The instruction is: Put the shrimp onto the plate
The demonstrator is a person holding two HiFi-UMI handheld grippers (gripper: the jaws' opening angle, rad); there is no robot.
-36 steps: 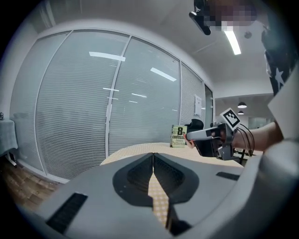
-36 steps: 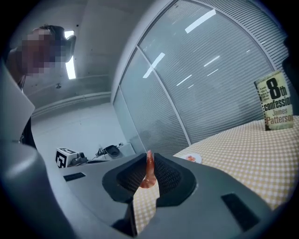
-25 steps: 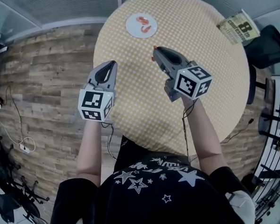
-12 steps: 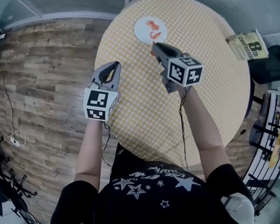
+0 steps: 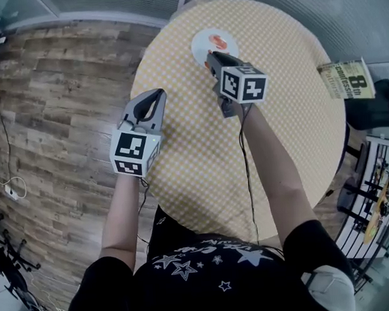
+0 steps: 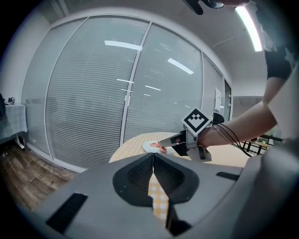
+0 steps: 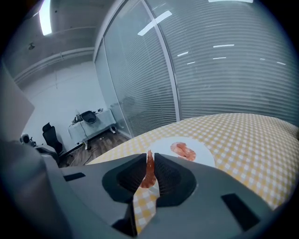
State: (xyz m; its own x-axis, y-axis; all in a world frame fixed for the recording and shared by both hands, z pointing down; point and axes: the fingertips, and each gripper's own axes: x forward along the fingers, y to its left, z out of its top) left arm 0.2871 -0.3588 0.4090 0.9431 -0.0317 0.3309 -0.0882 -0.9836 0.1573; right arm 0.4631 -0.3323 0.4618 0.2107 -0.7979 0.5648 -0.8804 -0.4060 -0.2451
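An orange shrimp (image 7: 149, 172) is pinched upright between the jaws of my right gripper (image 7: 149, 173), which is shut on it. That gripper (image 5: 210, 58) hovers at the near edge of the white plate (image 5: 202, 40) at the far side of the round yellow-checked table (image 5: 278, 127). Another shrimp (image 7: 183, 150) lies on the plate (image 7: 201, 153). My left gripper (image 5: 153, 99) hangs over the table's left edge, shut with nothing between its jaws. In the left gripper view the right gripper (image 6: 163, 144) shows with the shrimp at the plate (image 6: 148, 146).
A printed paper pack (image 5: 346, 80) lies at the table's right edge. Wood-plank floor (image 5: 60, 114) lies to the left. A glass wall with blinds (image 7: 224, 70) stands behind the table. Dark chair frames (image 5: 374, 193) stand at the right.
My right gripper has carried the shrimp forward from the table's middle to the plate's near edge. The left gripper has stayed near the table's left edge.
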